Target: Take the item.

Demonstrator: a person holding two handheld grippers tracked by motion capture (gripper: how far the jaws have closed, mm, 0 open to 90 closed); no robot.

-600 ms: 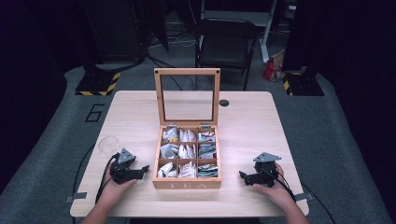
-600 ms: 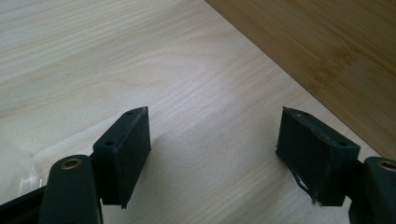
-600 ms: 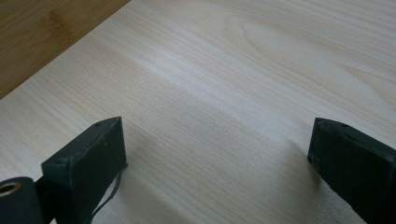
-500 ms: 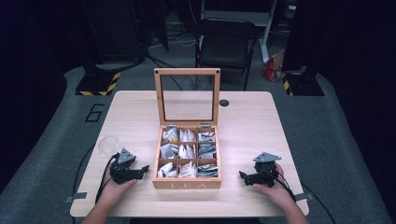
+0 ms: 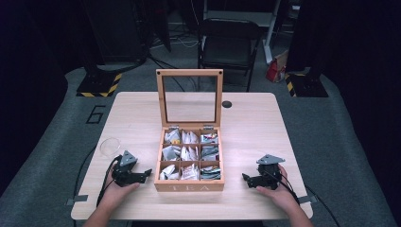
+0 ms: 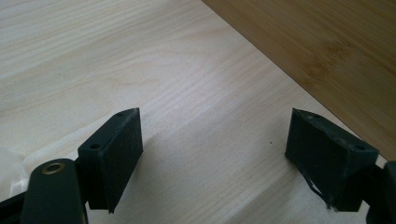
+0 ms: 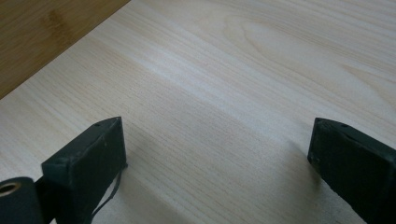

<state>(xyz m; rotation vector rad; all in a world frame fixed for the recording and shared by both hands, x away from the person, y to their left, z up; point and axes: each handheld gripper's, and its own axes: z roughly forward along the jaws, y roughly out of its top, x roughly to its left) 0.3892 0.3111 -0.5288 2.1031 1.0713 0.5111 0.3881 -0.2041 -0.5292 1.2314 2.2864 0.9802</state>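
A wooden tea box marked TEA stands near the table's front middle, its glass lid raised upright. Its compartments hold several tea bags. My left gripper rests on the table just left of the box, open, with bare table between its jaws; the box's side wall fills the upper right of the left gripper view. My right gripper lies right of the box, open and holding nothing. A corner of the box shows at the upper left there.
A clear glass cup stands on the light wood table behind my left gripper. A small dark disc lies at the back right. A black chair stands beyond the table's far edge.
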